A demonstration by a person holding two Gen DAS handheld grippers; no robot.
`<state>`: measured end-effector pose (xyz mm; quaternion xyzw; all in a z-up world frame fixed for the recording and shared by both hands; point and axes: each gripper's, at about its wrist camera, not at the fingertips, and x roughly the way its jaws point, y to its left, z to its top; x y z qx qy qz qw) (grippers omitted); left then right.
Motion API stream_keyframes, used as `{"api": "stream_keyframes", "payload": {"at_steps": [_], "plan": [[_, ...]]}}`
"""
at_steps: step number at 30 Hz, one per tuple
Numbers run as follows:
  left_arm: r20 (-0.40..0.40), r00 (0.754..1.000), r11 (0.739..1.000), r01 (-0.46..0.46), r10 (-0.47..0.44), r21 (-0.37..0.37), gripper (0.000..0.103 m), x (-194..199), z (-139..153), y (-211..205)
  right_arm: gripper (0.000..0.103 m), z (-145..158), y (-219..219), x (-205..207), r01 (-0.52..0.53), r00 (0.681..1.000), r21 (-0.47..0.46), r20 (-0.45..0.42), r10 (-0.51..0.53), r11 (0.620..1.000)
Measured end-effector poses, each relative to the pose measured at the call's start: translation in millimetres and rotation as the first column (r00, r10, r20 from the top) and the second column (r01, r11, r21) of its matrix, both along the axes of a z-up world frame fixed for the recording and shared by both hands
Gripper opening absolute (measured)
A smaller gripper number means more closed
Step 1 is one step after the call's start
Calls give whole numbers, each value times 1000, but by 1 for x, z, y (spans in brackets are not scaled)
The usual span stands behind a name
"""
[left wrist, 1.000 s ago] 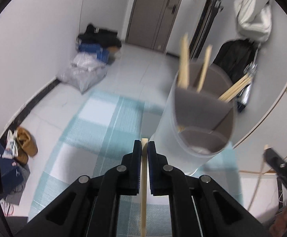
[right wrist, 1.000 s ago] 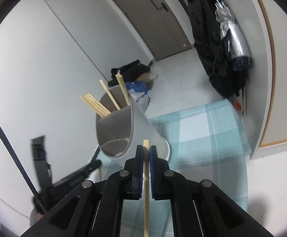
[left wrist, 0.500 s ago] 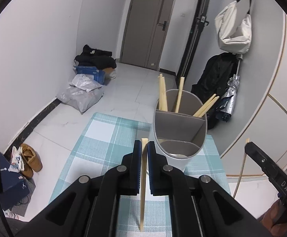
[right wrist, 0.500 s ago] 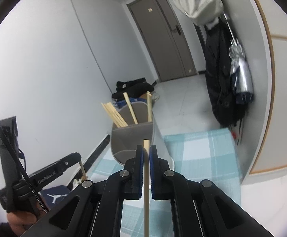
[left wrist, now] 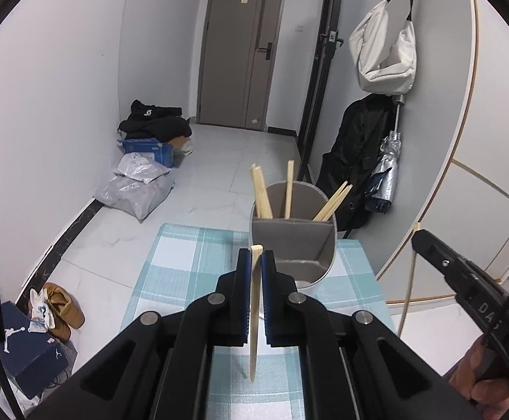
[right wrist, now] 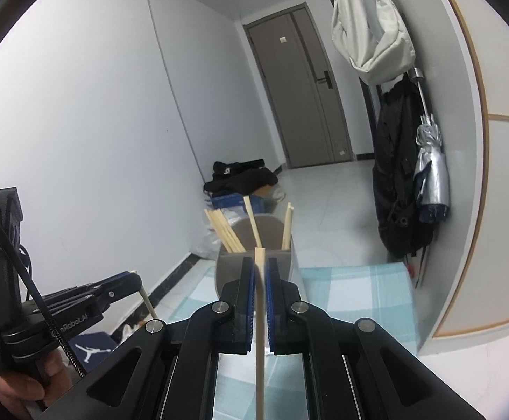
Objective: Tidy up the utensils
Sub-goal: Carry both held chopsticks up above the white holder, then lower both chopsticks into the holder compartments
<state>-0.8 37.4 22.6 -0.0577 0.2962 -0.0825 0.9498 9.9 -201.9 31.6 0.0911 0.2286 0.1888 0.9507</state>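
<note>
Both grippers are backing away and levelling out, so the grey cylindrical utensil holder with inner dividers (left wrist: 294, 241), which filled the frame tilted a second ago, is now sitting upright and smaller at centre frame in both views.

Standing on the teal-and-white checked cloth (left wrist: 184, 262), it is already carrying several pale wooden chopsticks (left wrist: 263, 192) in its rear compartments, while the front compartment is looking empty.

Left gripper (left wrist: 253, 262) is pinching one pale wooden chopstick (left wrist: 253, 318) between its blue-padded jaws, nearly closed, the stick running up through the gap with its square tip just above the pads. Right gripper (right wrist: 260, 269) is doing the same with a second pale wooden chopstick (right wrist: 259, 336), its jaws nearly closed on the stick. Each is showing at the other's frame edge, stick in its grip.

Judging by this, two sticks are waiting to go in, and both tips are lining up short of the holder's rim; the drop-in is not yet done.
</note>
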Motion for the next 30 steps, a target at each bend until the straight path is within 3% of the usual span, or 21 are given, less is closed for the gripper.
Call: {"api": "stream_keyframes", "payload": {"at_steps": [14, 22, 30], "plan": [[99, 993, 998, 66, -64, -20, 2, 13, 64, -4, 5, 52, 0, 27, -19, 997, 65, 77, 14, 998], [138, 987, 995, 91, -86, -31, 2, 36, 95, -6, 5, 84, 7, 58, -32, 991, 80, 136, 21, 996], [162, 983, 991, 103, -88, -89, 2, 74, 118, 2, 5, 106, 10, 101, -43, 978, 77, 205, 26, 996]]}}
